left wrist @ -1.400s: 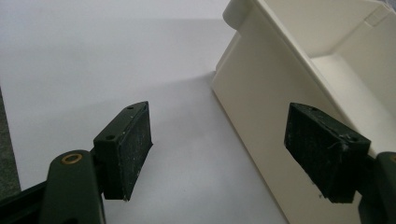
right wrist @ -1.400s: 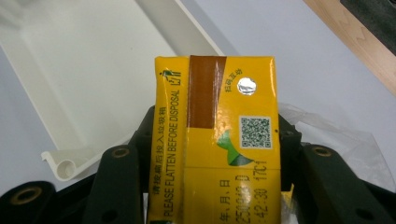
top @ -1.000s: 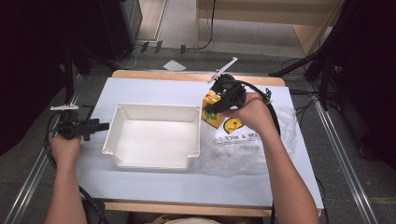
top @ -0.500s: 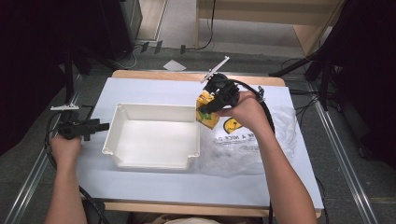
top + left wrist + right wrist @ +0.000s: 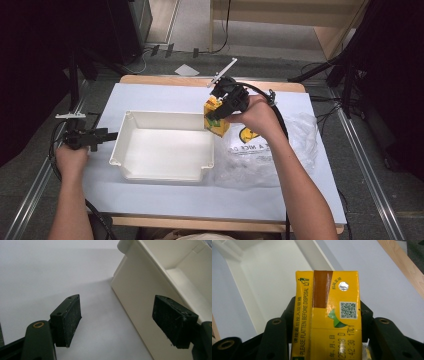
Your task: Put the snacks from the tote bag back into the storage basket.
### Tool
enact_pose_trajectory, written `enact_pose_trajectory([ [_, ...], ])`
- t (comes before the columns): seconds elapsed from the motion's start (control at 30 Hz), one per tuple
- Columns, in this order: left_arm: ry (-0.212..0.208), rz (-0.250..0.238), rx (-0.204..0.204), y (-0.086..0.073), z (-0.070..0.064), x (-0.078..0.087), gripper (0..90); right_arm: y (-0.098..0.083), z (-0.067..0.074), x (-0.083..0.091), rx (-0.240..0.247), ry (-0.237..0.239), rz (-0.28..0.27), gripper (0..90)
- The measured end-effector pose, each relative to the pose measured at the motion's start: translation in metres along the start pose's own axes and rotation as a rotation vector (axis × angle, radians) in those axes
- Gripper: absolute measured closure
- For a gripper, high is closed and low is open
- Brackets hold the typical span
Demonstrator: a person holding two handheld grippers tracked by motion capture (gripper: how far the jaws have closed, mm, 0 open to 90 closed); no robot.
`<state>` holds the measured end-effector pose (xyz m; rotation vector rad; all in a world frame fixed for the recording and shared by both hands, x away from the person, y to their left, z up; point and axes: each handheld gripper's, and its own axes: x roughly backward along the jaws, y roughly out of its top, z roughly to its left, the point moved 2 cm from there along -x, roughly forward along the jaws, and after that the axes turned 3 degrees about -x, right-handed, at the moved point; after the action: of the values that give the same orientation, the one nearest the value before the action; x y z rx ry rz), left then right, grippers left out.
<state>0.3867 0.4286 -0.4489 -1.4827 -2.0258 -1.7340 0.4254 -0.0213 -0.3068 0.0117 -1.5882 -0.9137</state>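
A yellow drink carton point(image 5: 216, 121) hangs over the far right corner of the white bin point(image 5: 165, 147), with my right gripper point(image 5: 221, 111) shut on it. In the right gripper view the carton point(image 5: 329, 322) sits between the two black jaws of the right gripper point(image 5: 324, 315), its foil straw hole and QR code facing the camera, and the bin's rim point(image 5: 312, 255) lies beyond it. My left gripper point(image 5: 106, 135) rests low at the bin's left wall. In the left gripper view the left gripper point(image 5: 117, 317) is open, nothing between its pads, with the bin's wall point(image 5: 140, 290) just ahead on the right.
A crumpled clear plastic bag point(image 5: 280, 155) with a yellow smiley print lies on the white tabletop point(image 5: 165, 95) right of the bin. A cable trails from the right gripper across the person's forearm. A wooden strip point(image 5: 165, 80) edges the table's far side.
The right gripper has carried the carton a little to the left, from above the bag to the bin's far right corner. The left hand has stayed put.
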Motion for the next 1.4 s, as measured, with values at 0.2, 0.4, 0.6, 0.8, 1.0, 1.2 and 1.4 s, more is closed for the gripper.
enact_pose_trajectory([
  [0.2, -0.001, -0.005, -0.002, 0.0, 0.0, 0.001, 24.3, 0.006, 0.003, -0.006, 0.012, 0.01, 0.005, 52.8],
  [0.4, -0.003, -0.011, 0.001, 0.0, 0.0, 0.002, 24.3, 0.011, 0.005, -0.01, 0.01, 0.012, 0.012, 52.9],
  [0.6, -0.002, -0.014, 0.003, 0.0, 0.0, 0.002, 24.3, 0.014, 0.006, -0.013, 0.017, 0.021, 0.006, 52.9],
  [0.8, -0.002, -0.016, 0.005, 0.0, 0.001, 0.003, 24.3, 0.017, 0.008, -0.018, 0.017, 0.026, 0.013, 52.9],
  [1.0, -0.002, -0.016, 0.005, 0.0, 0.001, 0.003, 24.3, 0.021, 0.011, -0.024, 0.026, 0.038, 0.008, 52.9],
  [1.2, -0.002, -0.02, 0.004, 0.0, 0.001, 0.003, 24.3, 0.026, 0.016, -0.03, 0.027, 0.042, 0.015, 52.9],
  [1.4, -0.004, -0.019, 0.005, 0.0, 0.001, 0.003, 24.4, 0.028, 0.017, -0.037, 0.03, 0.048, 0.023, 52.9],
])
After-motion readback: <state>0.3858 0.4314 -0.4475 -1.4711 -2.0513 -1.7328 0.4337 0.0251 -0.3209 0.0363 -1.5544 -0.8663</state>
